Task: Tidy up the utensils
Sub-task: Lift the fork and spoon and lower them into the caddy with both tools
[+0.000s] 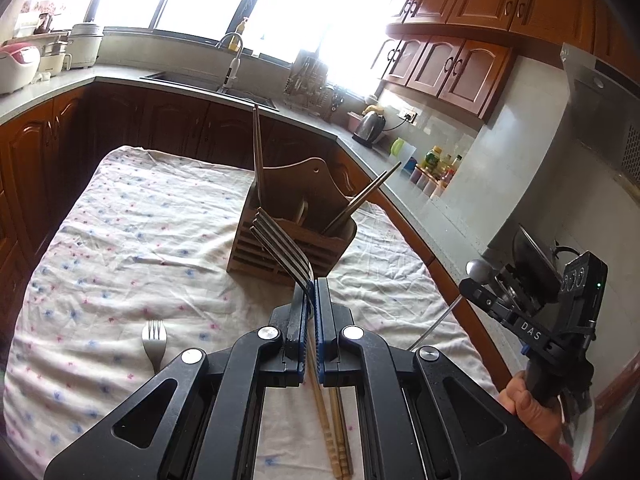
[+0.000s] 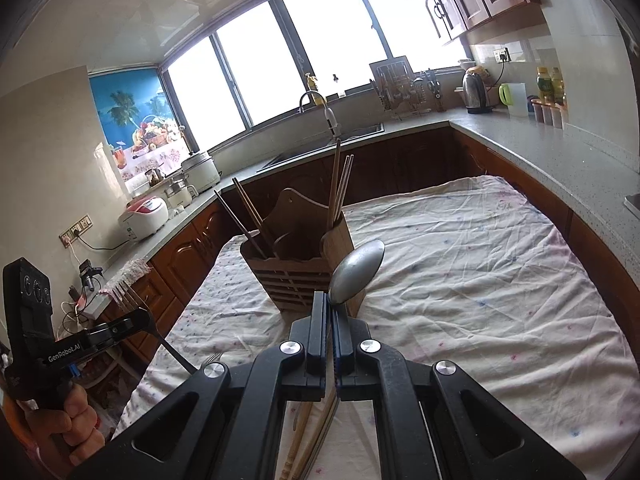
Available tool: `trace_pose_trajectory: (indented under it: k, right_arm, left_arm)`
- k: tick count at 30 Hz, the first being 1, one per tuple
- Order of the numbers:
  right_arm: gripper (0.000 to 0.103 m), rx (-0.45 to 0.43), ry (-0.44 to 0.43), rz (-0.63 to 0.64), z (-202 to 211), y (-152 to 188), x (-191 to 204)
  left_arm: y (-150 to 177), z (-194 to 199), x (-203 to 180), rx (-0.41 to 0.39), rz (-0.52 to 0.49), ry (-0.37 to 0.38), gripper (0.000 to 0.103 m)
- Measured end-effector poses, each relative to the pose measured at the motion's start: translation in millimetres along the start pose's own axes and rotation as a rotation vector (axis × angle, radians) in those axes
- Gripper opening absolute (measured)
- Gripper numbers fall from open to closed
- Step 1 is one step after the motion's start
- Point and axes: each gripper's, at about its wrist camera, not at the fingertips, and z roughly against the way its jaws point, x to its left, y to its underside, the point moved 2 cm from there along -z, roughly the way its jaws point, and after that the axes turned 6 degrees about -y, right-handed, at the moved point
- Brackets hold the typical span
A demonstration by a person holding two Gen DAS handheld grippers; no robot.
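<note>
My left gripper (image 1: 311, 286) is shut on a metal fork (image 1: 280, 242), whose tines point up and away toward the wooden utensil holder (image 1: 292, 236). In the right wrist view my right gripper (image 2: 331, 307) is shut on a metal spoon (image 2: 356, 270), bowl up, just in front of the holder (image 2: 296, 264). Chopsticks (image 2: 340, 184) stand in the holder's compartments. A second fork (image 1: 154, 340) lies on the floral cloth (image 1: 132, 240) at lower left. Loose wooden chopsticks (image 1: 332, 428) lie on the cloth under my left gripper. Each gripper shows at the edge of the other's view, held by a hand.
The cloth-covered table (image 2: 480, 264) sits inside a U-shaped kitchen counter (image 1: 420, 208) with a sink (image 1: 212, 84), a kettle (image 1: 370, 126), a dish rack (image 2: 400, 88) and rice cookers (image 2: 144, 216). Wooden cabinets (image 1: 452, 60) hang above on the right.
</note>
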Motion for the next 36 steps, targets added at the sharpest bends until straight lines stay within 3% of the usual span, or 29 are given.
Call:
trace_pose_trajectory:
  k: [19, 36]
  right_arm:
    - [0.002, -0.089, 0.027, 0.054, -25, -47, 11]
    - [0.002, -0.219, 0.081, 0.183, -70, -100, 31]
  left_arm:
    - [-62, -9, 12, -0.125, 0.018, -0.014, 0.002]
    - [-120, -59, 7, -0.238, -0.034, -0.069, 0.002]
